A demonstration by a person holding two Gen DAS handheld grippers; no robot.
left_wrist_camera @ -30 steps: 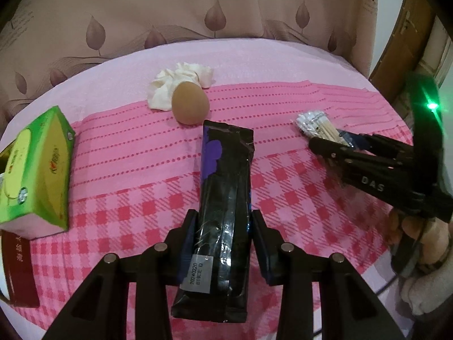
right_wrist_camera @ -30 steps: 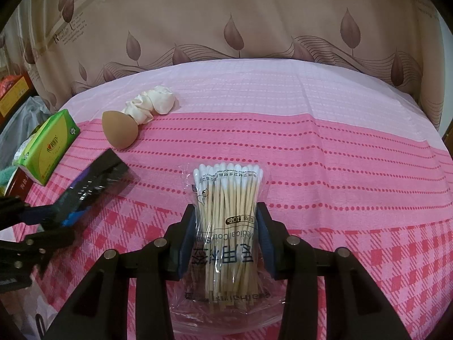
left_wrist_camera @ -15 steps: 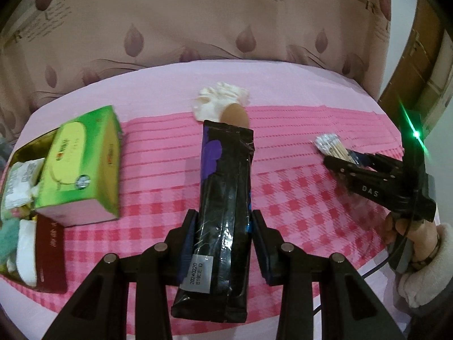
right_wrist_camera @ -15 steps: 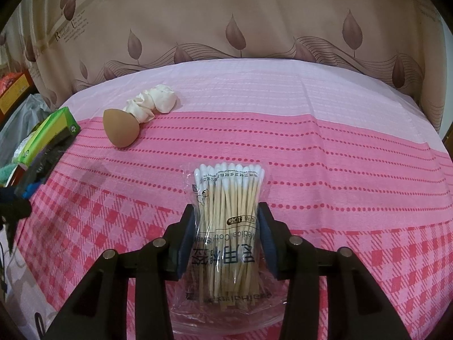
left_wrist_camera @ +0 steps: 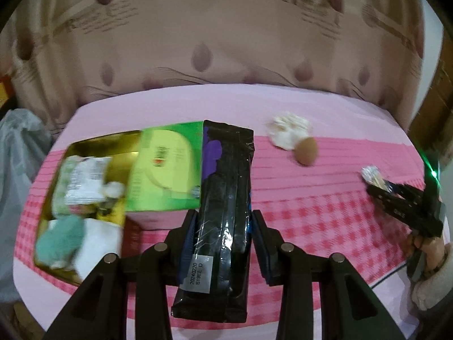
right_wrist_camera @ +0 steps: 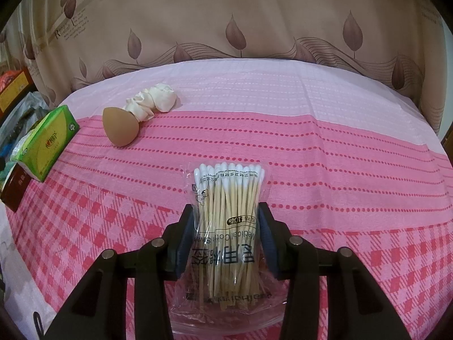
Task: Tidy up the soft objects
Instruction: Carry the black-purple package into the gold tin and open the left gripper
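Observation:
My left gripper [left_wrist_camera: 223,235] is shut on a long black packet [left_wrist_camera: 223,198] with a purple patch, held in the air above the pink cloth. Behind its far end lie a green tissue pack [left_wrist_camera: 167,170] and a gold tin [left_wrist_camera: 85,198] that holds several soft items. My right gripper [right_wrist_camera: 226,235] is shut on a clear bag of cotton swabs [right_wrist_camera: 226,215]; it also shows at the right of the left wrist view as the right gripper [left_wrist_camera: 376,184]. A brown sponge egg [right_wrist_camera: 120,129] and a white crumpled cloth [right_wrist_camera: 153,102] lie at the far left.
A pink checked and dotted cloth [right_wrist_camera: 325,170] covers the round table. A dark red box [right_wrist_camera: 14,192] lies by the green tissue pack [right_wrist_camera: 45,144] at the left edge. A leaf-pattern curtain [right_wrist_camera: 226,22] hangs behind. A hand [left_wrist_camera: 427,252] in a pale sleeve holds the right gripper.
My left gripper has swung left and up with the black packet, bringing the gold tin into view. The right gripper and its swab bag have stayed put.

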